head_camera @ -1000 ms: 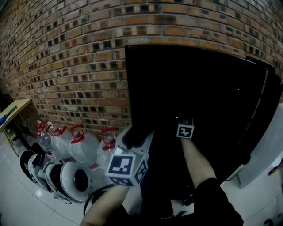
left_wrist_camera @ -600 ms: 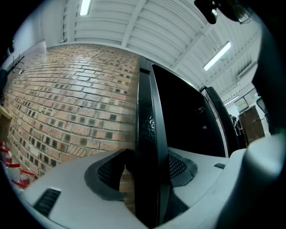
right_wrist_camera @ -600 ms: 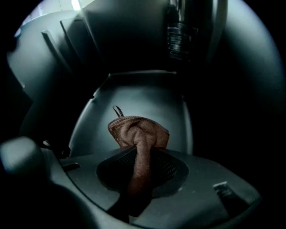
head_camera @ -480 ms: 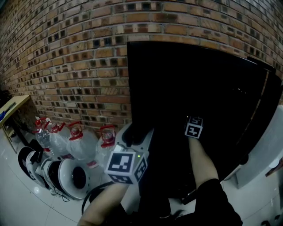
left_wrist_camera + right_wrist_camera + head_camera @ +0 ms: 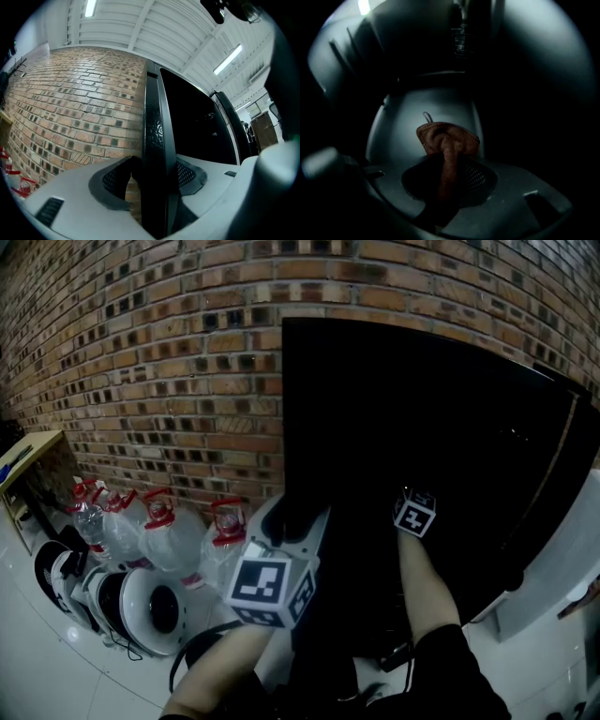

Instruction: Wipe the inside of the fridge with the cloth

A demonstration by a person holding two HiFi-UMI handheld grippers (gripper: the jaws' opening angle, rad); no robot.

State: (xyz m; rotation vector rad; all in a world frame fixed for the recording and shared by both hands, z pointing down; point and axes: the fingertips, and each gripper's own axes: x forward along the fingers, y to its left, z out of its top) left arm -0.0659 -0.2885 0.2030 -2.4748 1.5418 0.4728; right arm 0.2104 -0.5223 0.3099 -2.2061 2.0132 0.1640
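The black fridge stands against a brick wall, and its inside is dark in the head view. My left gripper is shut on the black door edge, one pad on each side of it. My right gripper reaches into the fridge. It is shut on a brown cloth, whose bunched end rests against a pale inner surface. In the head view only the right gripper's marker cube and the forearm show; its jaws and the cloth are lost in the dark.
The brick wall runs behind and to the left. Several water jugs with red caps and round white appliances sit on the floor at the left. A wooden table edge is at far left, and a white unit at the right.
My right gripper has shifted to the right and a little lower inside the fridge with the cloth. The left gripper has kept its hold on the door edge.
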